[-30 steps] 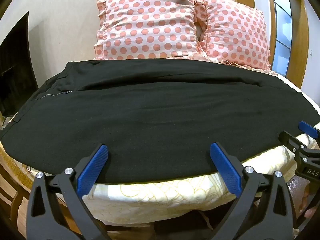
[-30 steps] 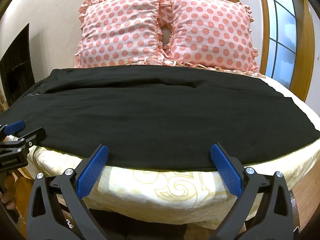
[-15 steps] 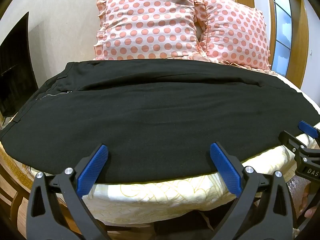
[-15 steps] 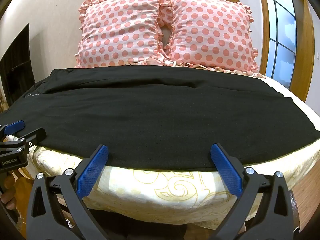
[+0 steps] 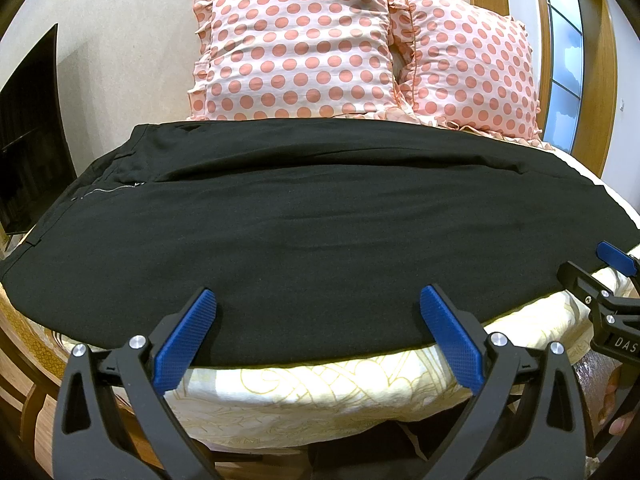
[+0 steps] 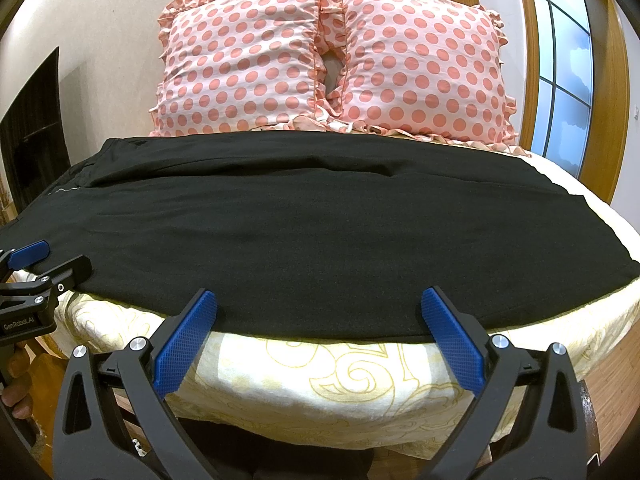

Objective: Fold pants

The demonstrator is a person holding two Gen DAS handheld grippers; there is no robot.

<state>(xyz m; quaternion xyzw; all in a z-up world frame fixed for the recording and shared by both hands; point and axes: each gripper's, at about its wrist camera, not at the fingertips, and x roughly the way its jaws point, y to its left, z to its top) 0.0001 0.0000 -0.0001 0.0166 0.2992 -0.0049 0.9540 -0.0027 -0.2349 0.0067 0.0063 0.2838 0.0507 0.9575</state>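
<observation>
Change since the earlier frames: none discernible. Both grippers hold the same station at the near edge of the bed, and the cloth shows the same folds.

Left gripper: fingers spread wide, nothing between them. Black plastic frame, blue cross-hatched pads, bright metal screws at the joints. Its fingertips overlap the near hem of the pants in view; contact with the cloth cannot be told.

Right gripper: likewise spread wide and holding nothing, same build. Its tips also sit at the near hem, further along toward the leg end.

Pants: black, matte, finely woven. Laid lengthwise across the bed, one layer upon another, with a long soft crease running across the far half. Waist end lies to the left, where a pale line of zipper teeth shows; the leg end lies to the right. The near hem follows the mattress edge, directly ahead of both grippers.

Bed cover: cream cloth with yellow scrollwork, rounded at the edge, hanging below the hem.

Pillows: two, pink with coral dots and ruffled borders, propped upright side by side against the wall beyond the pants.

A hand shows partly at the left gripper's handle in the right wrist view.
</observation>
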